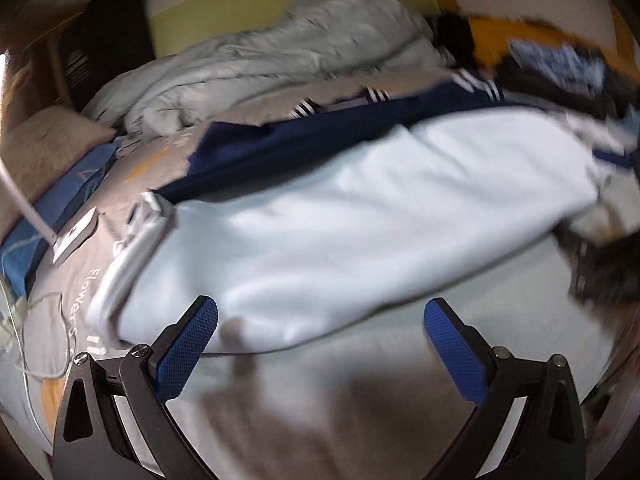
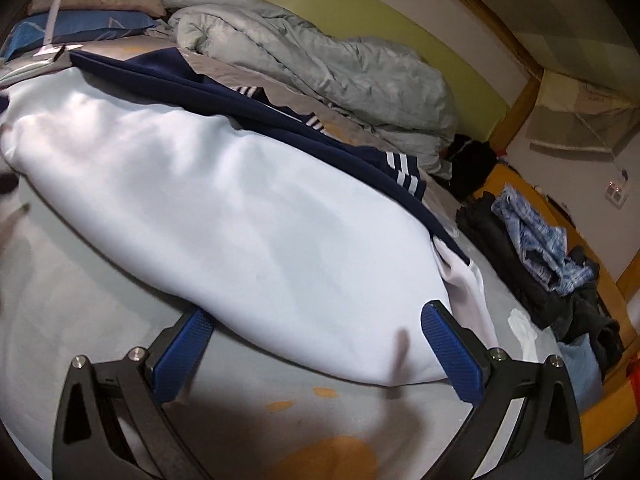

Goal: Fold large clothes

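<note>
A large garment lies spread across the bed, pale white-blue (image 1: 360,208) (image 2: 224,208) with a navy part (image 1: 304,140) (image 2: 280,120) that carries white stripes. In the left wrist view my left gripper (image 1: 320,314) is open just above the garment's near hem, with one blue pad (image 1: 200,336) by the ribbed cuff end. My right gripper (image 2: 318,320) is open too, straddling the near edge of the pale cloth. The hem overlaps the tip of its left finger (image 2: 188,352). Neither gripper pinches any cloth.
A crumpled grey duvet (image 1: 280,52) (image 2: 320,64) lies along the far side by the green wall. Pillows (image 2: 92,4) and a small device with a white cable (image 1: 74,236) lie at one end. Dark clothes and a blue plaid shirt (image 2: 532,236) are piled near the orange bed frame (image 2: 600,412).
</note>
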